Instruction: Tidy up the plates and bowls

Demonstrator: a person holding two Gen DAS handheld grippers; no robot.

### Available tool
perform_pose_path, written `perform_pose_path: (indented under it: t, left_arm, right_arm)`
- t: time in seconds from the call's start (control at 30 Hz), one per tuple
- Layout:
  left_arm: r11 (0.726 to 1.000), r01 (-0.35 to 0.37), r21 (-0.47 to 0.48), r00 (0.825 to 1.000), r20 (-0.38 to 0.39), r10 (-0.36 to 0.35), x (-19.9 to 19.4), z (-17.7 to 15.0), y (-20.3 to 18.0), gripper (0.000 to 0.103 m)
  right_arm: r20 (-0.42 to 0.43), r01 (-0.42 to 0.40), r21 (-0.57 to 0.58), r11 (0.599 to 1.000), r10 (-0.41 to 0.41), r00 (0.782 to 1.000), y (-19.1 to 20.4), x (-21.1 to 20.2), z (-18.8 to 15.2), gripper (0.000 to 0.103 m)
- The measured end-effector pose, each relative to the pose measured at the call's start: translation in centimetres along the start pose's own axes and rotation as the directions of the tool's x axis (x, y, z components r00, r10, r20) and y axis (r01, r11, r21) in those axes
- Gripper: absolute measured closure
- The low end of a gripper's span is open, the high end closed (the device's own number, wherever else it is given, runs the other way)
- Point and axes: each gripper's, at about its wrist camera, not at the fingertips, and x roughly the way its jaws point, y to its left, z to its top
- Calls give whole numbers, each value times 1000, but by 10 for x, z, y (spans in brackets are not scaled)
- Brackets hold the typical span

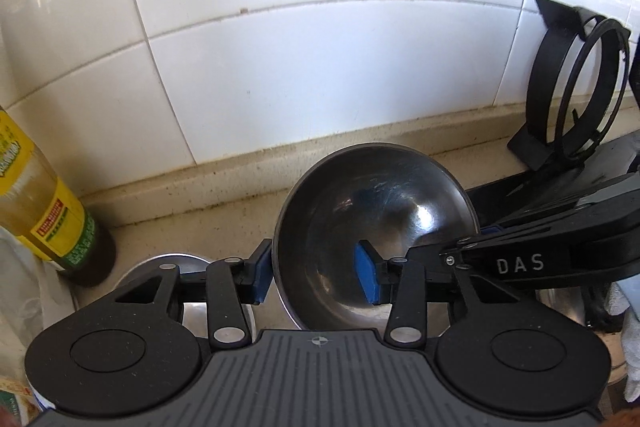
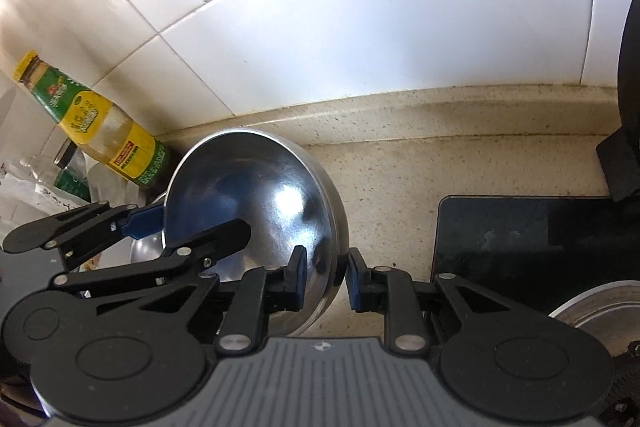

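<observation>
- The steel bowl point(image 1: 376, 227) is tilted up on edge above the speckled table point(image 2: 400, 179), its hollow facing the near side, in front of the white tiled wall point(image 1: 320, 47).
- The left gripper point(image 1: 316, 271) straddles the bowl's left rim: one blue pad sits outside the wall and the other inside the hollow, with a wide gap between them, so its jaws stand open and do not pinch the metal.
- The right gripper point(image 2: 326, 277) has the bowl's right rim between its two blue pads, pressing it from inside and outside, closed on the bowl.
- A second steel bowl point(image 1: 168, 263) rests on the table below, at the near left.
- A yellow-labelled bottle point(image 2: 108, 131) stands at the far left by the wall.
- A black wire stand point(image 1: 572, 91) sits at the far right, beside a black flat slab point(image 2: 532, 239).
</observation>
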Motion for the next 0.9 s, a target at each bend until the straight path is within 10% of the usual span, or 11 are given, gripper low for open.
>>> perform_pose_path:
  t: [0.9]
  left_arm:
    - [1000,-24,-11,995,99,25,-94,-30,-12,50]
  right_arm:
    - [8,0,-83,997,1,1000,42,-58,-49,77]
